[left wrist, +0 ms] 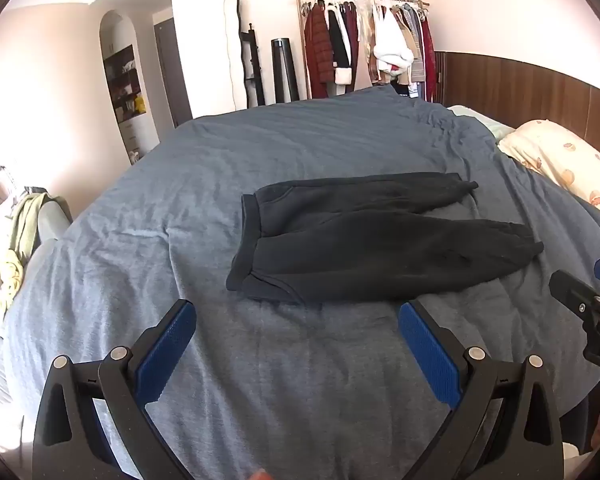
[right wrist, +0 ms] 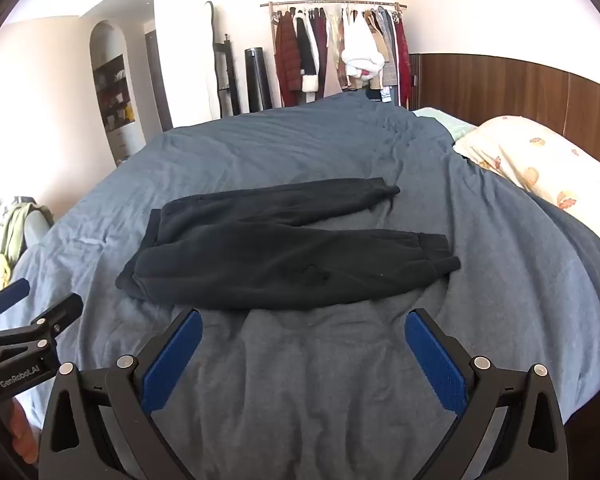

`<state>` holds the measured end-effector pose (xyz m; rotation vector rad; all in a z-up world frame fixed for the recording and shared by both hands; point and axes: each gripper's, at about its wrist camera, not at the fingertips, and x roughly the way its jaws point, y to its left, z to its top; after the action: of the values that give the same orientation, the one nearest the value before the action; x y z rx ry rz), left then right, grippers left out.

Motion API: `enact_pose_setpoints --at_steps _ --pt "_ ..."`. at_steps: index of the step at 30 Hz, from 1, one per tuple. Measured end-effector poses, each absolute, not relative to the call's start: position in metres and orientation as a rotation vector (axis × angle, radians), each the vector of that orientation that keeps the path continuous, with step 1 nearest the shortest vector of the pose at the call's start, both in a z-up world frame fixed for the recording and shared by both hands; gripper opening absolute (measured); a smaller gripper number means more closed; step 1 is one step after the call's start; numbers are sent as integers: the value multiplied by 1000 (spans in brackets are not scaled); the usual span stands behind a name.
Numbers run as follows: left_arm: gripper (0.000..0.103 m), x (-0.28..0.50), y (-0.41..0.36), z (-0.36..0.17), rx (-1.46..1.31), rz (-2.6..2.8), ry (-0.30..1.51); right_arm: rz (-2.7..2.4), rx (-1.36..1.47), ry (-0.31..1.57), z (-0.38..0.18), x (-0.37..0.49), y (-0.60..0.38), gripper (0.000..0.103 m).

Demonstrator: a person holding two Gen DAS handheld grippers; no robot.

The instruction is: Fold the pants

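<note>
Black sweatpants lie flat on the blue-grey bed cover, waistband to the left, two legs spread apart to the right. They also show in the right wrist view. My left gripper is open and empty, just in front of the waistband's near edge. My right gripper is open and empty, just in front of the near leg. The right gripper's tip shows at the left view's right edge; the left gripper shows at the right view's left edge.
A floral pillow lies at the bed's right by a wooden headboard. A clothes rack stands behind the bed. A chair with clothes stands at the left.
</note>
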<state>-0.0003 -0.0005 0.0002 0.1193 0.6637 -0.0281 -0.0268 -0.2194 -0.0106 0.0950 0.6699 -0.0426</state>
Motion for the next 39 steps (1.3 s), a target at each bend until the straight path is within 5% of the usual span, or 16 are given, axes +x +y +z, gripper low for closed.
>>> enact_pose_setpoints --at_steps 39 --pt "103 -9 -3 20 102 -73 585 -34 98 656 -10 -27 -217 103"
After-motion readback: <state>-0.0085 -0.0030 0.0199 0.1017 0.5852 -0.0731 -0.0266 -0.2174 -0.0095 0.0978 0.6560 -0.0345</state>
